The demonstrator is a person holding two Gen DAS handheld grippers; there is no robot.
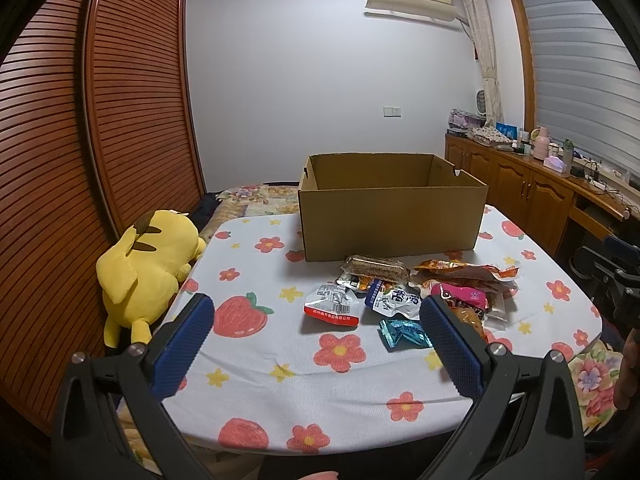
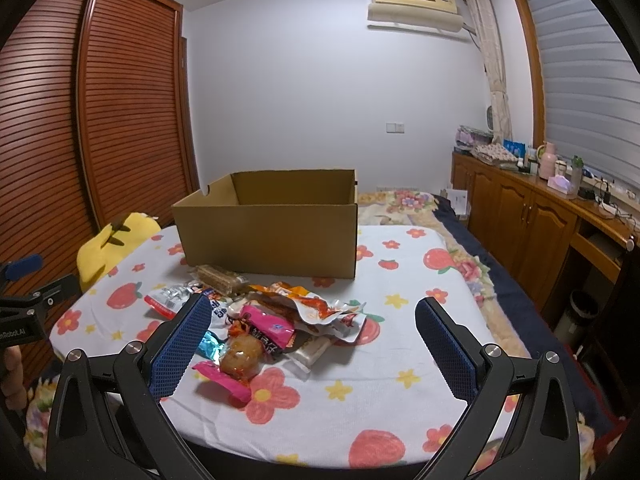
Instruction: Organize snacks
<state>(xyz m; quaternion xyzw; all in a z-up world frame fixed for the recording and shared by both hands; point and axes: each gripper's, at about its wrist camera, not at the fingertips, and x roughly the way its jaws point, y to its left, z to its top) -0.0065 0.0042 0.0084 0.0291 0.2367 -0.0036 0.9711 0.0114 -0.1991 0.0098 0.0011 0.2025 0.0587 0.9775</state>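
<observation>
In the left wrist view, the left gripper (image 1: 316, 340) is wide apart and holds nothing. The snacks (image 1: 412, 296) lie in a heap on the flowery table (image 1: 256, 360), in front of the box (image 1: 390, 216). The box's long side runs left to right, open top up. A yellow plush toy (image 1: 144, 268) lies at the left.

In the right wrist view, the right gripper (image 2: 314, 342) is apart and empty too. Here a pink wrapper (image 2: 224, 380) shows nearest. A bed (image 2: 404, 200) is behind the box.

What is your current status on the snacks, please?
Left gripper and right gripper open, empty. Snack pile loose on table, cardboard box behind it. Nothing blocking.
</observation>
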